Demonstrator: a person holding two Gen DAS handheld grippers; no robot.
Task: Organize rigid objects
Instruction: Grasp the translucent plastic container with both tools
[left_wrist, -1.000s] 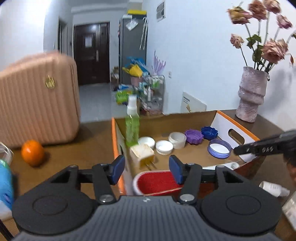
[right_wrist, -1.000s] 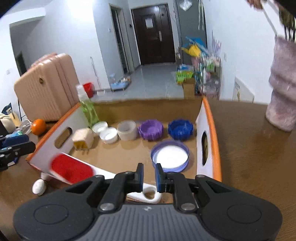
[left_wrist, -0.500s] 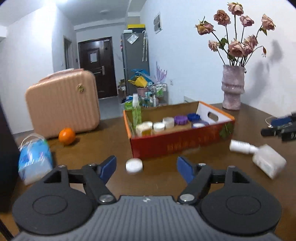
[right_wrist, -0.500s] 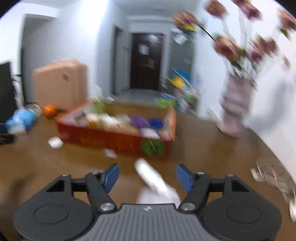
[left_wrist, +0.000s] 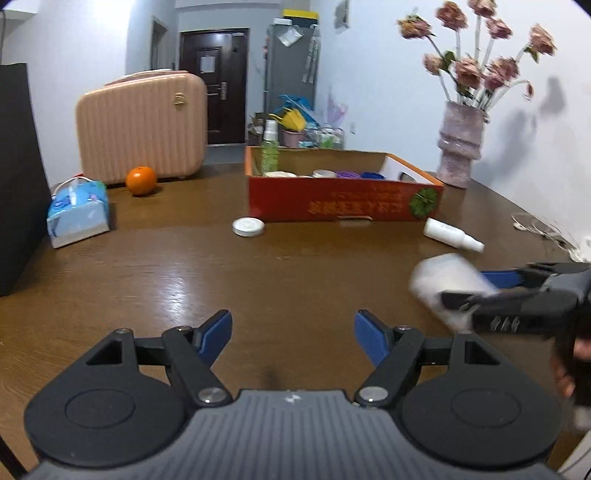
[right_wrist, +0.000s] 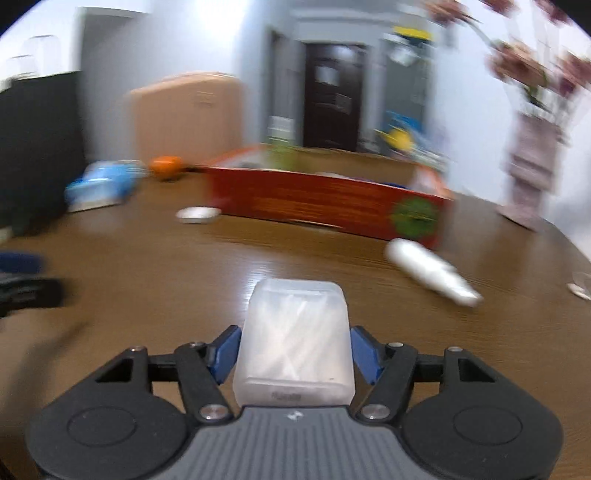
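Rigid objects are partly sorted. Nearest, at the bottom centre of the right wrist view, the right gripper (right_wrist: 293, 350) has a translucent white plastic case (right_wrist: 294, 341) between its blue pads, and its jaws are closing on it; whether the pads already press its sides cannot be told. At the bottom of the left wrist view, the left gripper (left_wrist: 293, 332) stands open and empty over the brown table (left_wrist: 221, 273).

Farther out, at mid frame, a white round lid (left_wrist: 248, 226) and a white spray bottle (left_wrist: 451, 235) lie loose on the table, just in front of the red cardboard box (left_wrist: 343, 206). Inside the box, a green spray bottle (left_wrist: 269, 151) and several lids and caps are already stored. By this look, three items remain to be boxed.
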